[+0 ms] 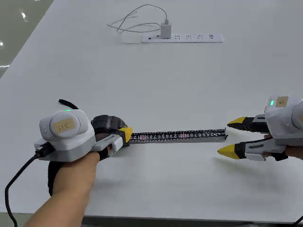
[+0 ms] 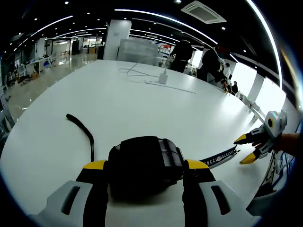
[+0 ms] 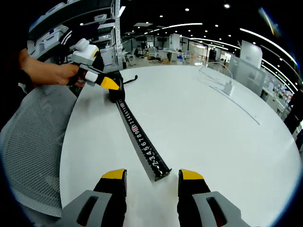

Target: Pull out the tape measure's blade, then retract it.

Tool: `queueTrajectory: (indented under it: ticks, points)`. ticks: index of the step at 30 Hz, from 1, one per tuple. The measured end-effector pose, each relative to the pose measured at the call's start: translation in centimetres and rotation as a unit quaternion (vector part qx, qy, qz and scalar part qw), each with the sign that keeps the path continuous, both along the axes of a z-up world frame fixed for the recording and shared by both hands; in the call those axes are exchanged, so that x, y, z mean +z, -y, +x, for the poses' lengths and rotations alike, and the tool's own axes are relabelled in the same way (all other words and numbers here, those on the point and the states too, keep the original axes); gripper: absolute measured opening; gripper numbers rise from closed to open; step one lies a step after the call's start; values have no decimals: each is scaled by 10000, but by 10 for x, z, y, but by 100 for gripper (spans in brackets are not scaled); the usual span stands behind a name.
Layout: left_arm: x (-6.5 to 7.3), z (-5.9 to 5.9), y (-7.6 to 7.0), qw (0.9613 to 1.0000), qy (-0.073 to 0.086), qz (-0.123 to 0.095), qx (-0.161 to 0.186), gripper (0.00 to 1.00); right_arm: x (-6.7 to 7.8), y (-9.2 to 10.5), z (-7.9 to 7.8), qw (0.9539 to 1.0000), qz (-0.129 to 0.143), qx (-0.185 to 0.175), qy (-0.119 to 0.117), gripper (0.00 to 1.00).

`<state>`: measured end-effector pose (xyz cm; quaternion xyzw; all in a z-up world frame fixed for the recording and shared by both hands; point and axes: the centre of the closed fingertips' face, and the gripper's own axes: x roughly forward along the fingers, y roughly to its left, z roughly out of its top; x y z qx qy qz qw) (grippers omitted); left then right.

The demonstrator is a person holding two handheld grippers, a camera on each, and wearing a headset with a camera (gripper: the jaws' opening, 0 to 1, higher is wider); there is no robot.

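The left gripper pinches the tape measure and hides part of its case, at the table's eight o'clock. The blade runs toward three o'clock and ends at the right gripper's spread jaws, apart from both. A power strip lies at twelve.

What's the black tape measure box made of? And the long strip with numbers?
The case looks like matte black plastic, maybe rubbery: its surface is dull, with ribbed grooves across the top. The blade looks like thin painted metal, probably steel: it lies straight and stiff, dark with printed numbers and a paler edge. Looks alone can't settle it.
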<state>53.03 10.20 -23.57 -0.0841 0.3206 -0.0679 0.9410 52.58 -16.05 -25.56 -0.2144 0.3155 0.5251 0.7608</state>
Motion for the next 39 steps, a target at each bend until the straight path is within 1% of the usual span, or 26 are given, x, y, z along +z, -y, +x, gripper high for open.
queueTrajectory:
  ticks: [2, 4, 10, 12, 17, 19, 20, 24, 25, 28, 30, 32, 34, 37, 39]
  points:
    - [0, 0, 0, 10000, -8, 3, -3, 59, -1, -2, 3, 9999, 21, 98, -49, 38]
    - [0, 0, 0, 10000, -12, 3, -4, 59, -2, -2, 4, 9997, -22, 237, -40, 37]
    - [0, 0, 0, 10000, -18, 6, -12, 59, 2, -3, 5, 9993, 85, 358, -68, 33]
    - [0, 0, 0, 10000, -20, 6, -13, 59, 2, -4, 3, 9988, 64, 482, -60, 30]
    - [0, 0, 0, 10000, -13, 10, -5, 59, 1, -4, 3, 9981, 54, 615, -28, 22]
    - [0, 0, 0, 10000, -16, 8, -5, 59, 0, -3, 4, 9976, -12, 687, 10, 18]
    - [0, 0, 0, 10000, -14, 10, -3, 59, -1, -3, 3, 9973, -20, 730, -8, 16]
    - [0, 0, 0, 10000, -19, 8, -5, 59, -2, -1, 5, 9967, -87, 810, 47, 12]
    - [0, 0, 0, 10000, -19, 6, -6, 59, -3, -1, 5, 9964, -90, 842, 37, 12]
    - [0, -1, 0, 10000, -16, 7, -6, 59, -3, -1, 5, 9946, -124, 1022, 116, 11]
    - [0, -1, 0, 10000, -14, 5, -4, 59, -3, -1, 4, 9926, -138, 1193, 200, 10]
    - [0, 0, 0, 10000, -7, 10, 7, 59, -4, -1, 3, 9917, -154, 1259, 190, 10]
    - [0, 0, 0, 10000, 4, 10, 20, 59, -4, -1, 4, 9913, -175, 1291, 197, 10]
    - [-1, 0, -1, 10000, 4, 20, 39, 59, -4, -1, 4, 9917, -185, 1261, 138, 9]
    - [-1, 0, -1, 10000, 8, 17, 62, 59, -4, -2, 4, 9918, -203, 1252, 146, 9]
